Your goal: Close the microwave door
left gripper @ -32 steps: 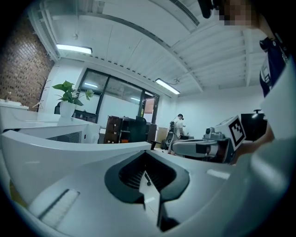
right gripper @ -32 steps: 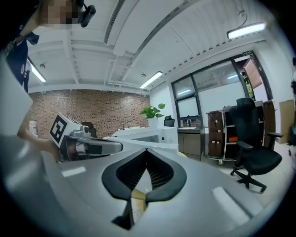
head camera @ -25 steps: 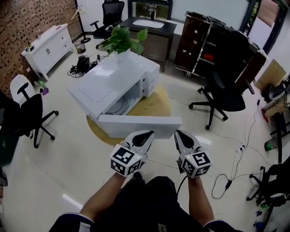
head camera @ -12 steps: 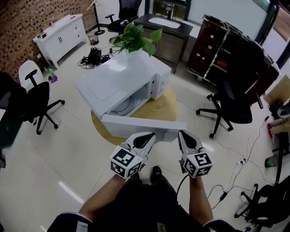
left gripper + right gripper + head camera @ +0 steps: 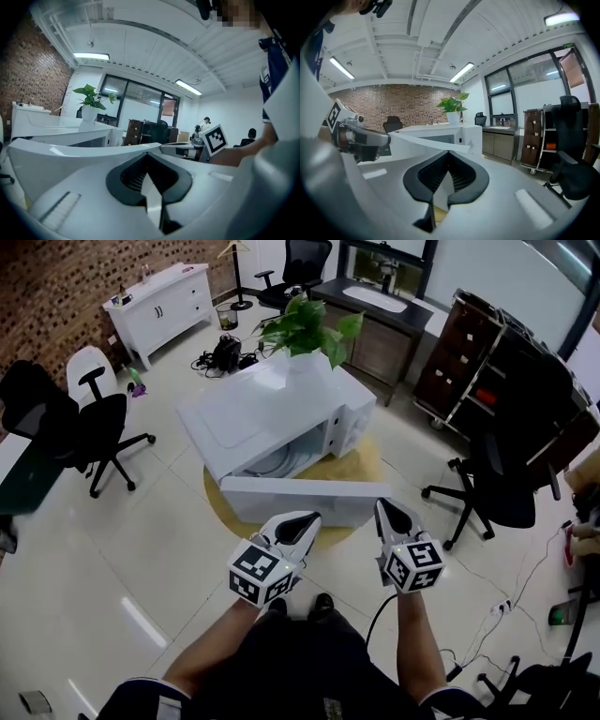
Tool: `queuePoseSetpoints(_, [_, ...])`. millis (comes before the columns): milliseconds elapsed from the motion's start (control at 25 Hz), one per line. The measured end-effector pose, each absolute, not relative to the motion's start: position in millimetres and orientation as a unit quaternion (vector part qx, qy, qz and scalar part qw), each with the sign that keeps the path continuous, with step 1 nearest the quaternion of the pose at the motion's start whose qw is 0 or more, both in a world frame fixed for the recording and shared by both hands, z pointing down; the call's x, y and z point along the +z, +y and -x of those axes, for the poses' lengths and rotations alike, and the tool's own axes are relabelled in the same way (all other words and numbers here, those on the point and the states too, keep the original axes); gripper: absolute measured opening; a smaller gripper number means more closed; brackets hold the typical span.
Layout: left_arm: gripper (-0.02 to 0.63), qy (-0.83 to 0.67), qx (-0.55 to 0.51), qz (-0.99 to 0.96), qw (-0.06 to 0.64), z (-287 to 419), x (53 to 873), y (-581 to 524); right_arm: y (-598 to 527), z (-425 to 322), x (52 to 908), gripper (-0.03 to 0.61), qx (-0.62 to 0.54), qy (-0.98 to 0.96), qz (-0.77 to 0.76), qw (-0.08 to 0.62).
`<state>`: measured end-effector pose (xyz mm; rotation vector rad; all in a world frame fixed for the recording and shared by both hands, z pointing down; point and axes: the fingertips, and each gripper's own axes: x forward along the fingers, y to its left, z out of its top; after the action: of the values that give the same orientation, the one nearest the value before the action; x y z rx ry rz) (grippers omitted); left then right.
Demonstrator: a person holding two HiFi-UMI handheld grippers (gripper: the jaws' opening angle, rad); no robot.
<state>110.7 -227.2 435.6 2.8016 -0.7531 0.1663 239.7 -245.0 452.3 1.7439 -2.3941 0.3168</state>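
The white microwave (image 5: 267,413) stands on a round wooden table (image 5: 367,463) in the middle of the head view. Its door (image 5: 305,500) hangs open and swings out toward me. My left gripper (image 5: 305,518) points at the door's near face from just below it, jaws shut and empty. My right gripper (image 5: 387,510) sits at the door's free right end, also shut with nothing held. Touch between tips and door cannot be told. In the left gripper view the left gripper (image 5: 148,153) shows the door edge (image 5: 70,140) just beyond it. The right gripper (image 5: 448,151) sees the microwave (image 5: 440,133) ahead.
A potted plant (image 5: 309,329) stands on the microwave's far end. Black office chairs stand at the left (image 5: 98,432) and right (image 5: 502,479), with a white chair (image 5: 86,369) beside the left one. A white cabinet (image 5: 164,301), a dark trolley (image 5: 483,371) and floor cables (image 5: 497,610) surround the spot.
The microwave and its door have shifted right and lower in the head view as I came nearer. Both grippers keep their shut pose just under the door edge.
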Motion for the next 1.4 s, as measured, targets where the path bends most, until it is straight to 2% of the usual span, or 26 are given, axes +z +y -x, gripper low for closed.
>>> queuePoseSetpoints(520, [0.012, -0.312, 0.057, -0.942, 0.109, -111, 425, -258, -329, -235, 447, 0.002, 0.083, -0.822, -0.556, 0.087])
queuePoseSetpoints(1400, [0.012, -0.355, 0.055, -0.926, 0.115, -99, 425, -281, -429, -204, 452, 0.002, 0.107, -0.848, -0.51, 0.092])
